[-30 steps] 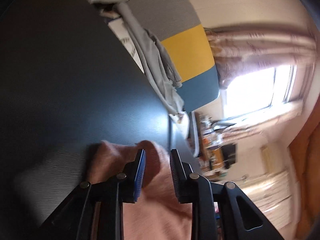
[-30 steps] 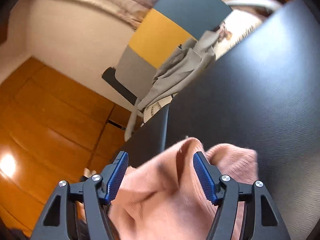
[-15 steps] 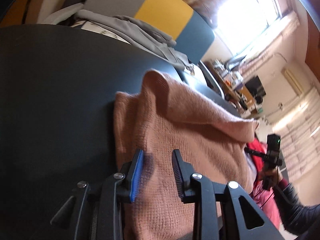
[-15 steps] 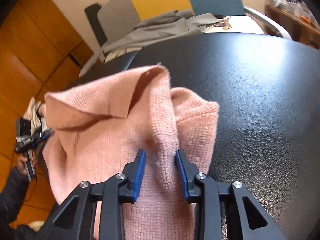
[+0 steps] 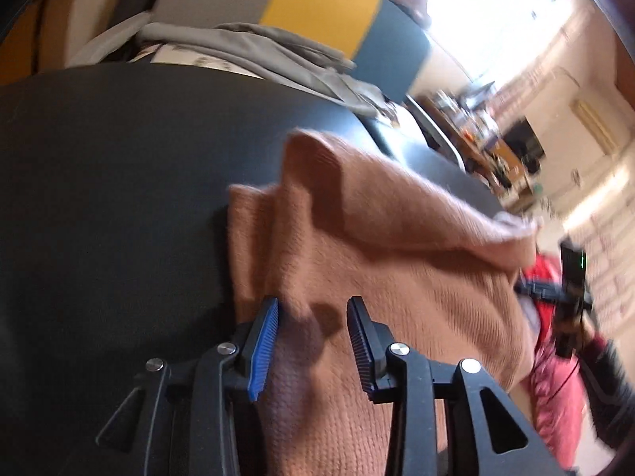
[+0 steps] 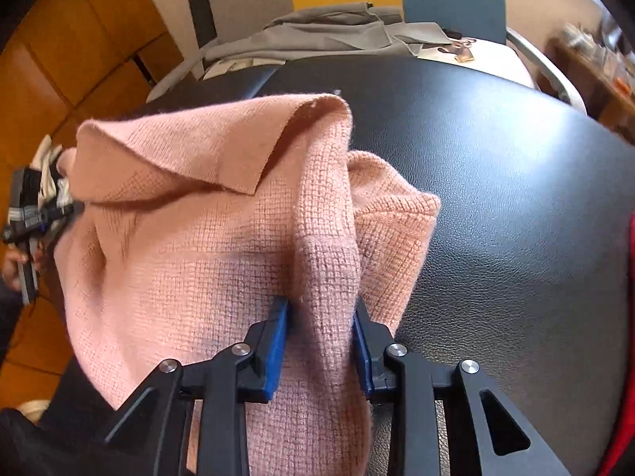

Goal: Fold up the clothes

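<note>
Count: one pink knitted garment (image 6: 222, 230), two grippers, one black table (image 6: 516, 206), one chair with grey clothes (image 6: 317, 35) behind it.
Left gripper (image 5: 313, 333): fingers either side of a fold; whether they pinch it, cannot tell.
Right gripper (image 6: 321, 333): clenched on a bunched ridge of the garment.
Garment: lifted off the table, strung between the two grippers, top corner flopped over.
Unclear: left view is motion-blurred; garment's lower edge is cut off.

No legible text or labels
</note>
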`<state>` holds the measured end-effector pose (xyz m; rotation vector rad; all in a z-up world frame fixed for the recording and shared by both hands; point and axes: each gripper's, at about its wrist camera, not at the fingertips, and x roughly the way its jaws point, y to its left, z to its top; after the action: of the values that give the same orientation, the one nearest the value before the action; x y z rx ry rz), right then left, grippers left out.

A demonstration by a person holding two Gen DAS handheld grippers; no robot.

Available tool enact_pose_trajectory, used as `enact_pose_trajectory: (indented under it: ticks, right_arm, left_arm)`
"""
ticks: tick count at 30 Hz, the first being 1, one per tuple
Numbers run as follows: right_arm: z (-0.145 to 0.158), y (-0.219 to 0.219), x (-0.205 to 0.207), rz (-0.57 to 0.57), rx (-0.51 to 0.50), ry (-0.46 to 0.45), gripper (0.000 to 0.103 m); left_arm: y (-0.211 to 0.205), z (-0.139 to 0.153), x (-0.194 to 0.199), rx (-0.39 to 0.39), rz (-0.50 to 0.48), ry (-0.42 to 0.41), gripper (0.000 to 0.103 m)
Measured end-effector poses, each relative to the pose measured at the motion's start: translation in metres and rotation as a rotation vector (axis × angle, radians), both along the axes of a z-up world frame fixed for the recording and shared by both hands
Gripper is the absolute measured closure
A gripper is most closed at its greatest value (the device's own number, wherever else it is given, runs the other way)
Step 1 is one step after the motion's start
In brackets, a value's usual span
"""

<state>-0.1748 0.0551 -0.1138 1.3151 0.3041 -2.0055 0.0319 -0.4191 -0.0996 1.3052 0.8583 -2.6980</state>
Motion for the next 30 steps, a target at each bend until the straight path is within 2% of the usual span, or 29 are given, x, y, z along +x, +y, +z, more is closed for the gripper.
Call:
enact_pose_trajectory:
  ticks: [3, 6, 7, 8, 9, 11, 14, 17, 21, 25, 30]
  right_arm:
    - [0.003, 0.000, 0.004, 0.017, 0.018, 0.011, 0.069]
    - [0.002, 0.001, 0.010, 0.028, 0.034, 0.019, 0.069]
    - [0.002, 0.002, 0.011, 0.030, 0.040, 0.021, 0.071]
    - [0.001, 0.003, 0.013, 0.029, 0.045, 0.023, 0.074]
    - [0.002, 0.003, 0.015, 0.031, 0.051, 0.029, 0.081]
    - [0.007, 0.001, 0.022, 0.046, 0.065, 0.051, 0.086]
    - [0.018, 0.004, 0.029, 0.057, 0.070, 0.073, 0.091]
    - [0.032, 0.019, 0.036, 0.051, 0.030, 0.071, 0.091]
    - [0.047, 0.032, 0.048, 0.039, -0.007, 0.049, 0.091]
    - [0.037, 0.052, 0.058, 0.004, -0.016, -0.016, 0.091]
    - [0.004, 0.070, 0.074, -0.032, -0.012, -0.097, 0.091]
  left_arm:
    - [-0.005, -0.004, 0.000, -0.008, 0.026, -0.020, 0.067]
    - [0.006, -0.007, -0.003, -0.031, -0.033, -0.031, 0.070]
    - [0.011, -0.006, -0.005, -0.056, -0.050, -0.030, 0.073]
    - [0.014, -0.003, -0.005, -0.071, -0.044, -0.026, 0.091]
    - [0.016, 0.000, -0.006, -0.087, -0.038, -0.022, 0.098]
    - [0.019, 0.007, -0.006, -0.110, -0.025, -0.012, 0.098]
    - [0.012, 0.021, 0.005, -0.033, -0.011, 0.031, 0.099]
    - [0.004, 0.039, 0.023, 0.048, -0.011, 0.078, 0.099]
    - [-0.001, 0.056, 0.054, 0.104, -0.026, 0.077, 0.099]
    - [-0.003, 0.041, 0.078, 0.166, -0.022, -0.005, 0.099]
    - [0.003, -0.006, 0.104, 0.184, 0.005, -0.123, 0.099]
